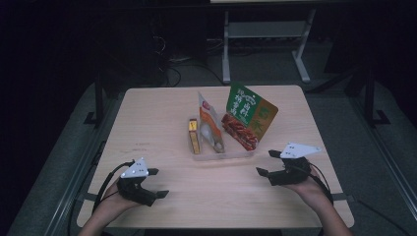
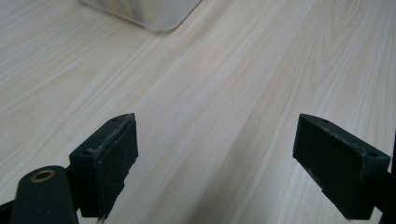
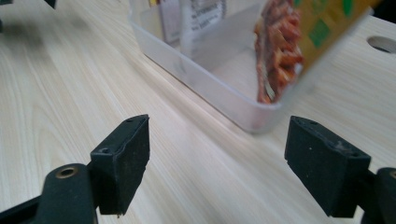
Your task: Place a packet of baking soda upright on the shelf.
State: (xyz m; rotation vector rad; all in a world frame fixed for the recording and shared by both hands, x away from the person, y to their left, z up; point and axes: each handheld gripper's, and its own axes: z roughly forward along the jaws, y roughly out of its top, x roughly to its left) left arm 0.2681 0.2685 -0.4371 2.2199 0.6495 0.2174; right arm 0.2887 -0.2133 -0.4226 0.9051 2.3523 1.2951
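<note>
On the worktop (image 1: pixel 162 118), mid-far: clear tray (image 1: pixel 223 155) with three packs stood in it — yellow box (image 1: pixel 194 136) at left, white-orange pouch (image 1: pixel 210 125) in the middle, green-red bag (image 1: pixel 248 117) at right, leaning out over the tray's right end. Near left: left hand-held gripper (image 1: pixel 156 183), jaws wide, nothing between them, well apart from the tray; only a tray corner (image 2: pixel 161 14) at the far edge of its own view. Near right: right hand-held gripper (image 1: pixel 268 162), jaws wide and empty, near the tray's right corner (image 3: pixel 254 119), facing the bag (image 3: pixel 299 42).

Likely risks from here: tall bag tipping or sliding out if a jaw nudges its overhanging top instead of pinching it; light tray skidding or turning on the smooth worktop if a jaw catches its wall with no counter-hold from the left side; thin, glossy film slipping from the pads if gripped too near an edge; neighbouring pouch toppling if the bag drags against it.
</note>
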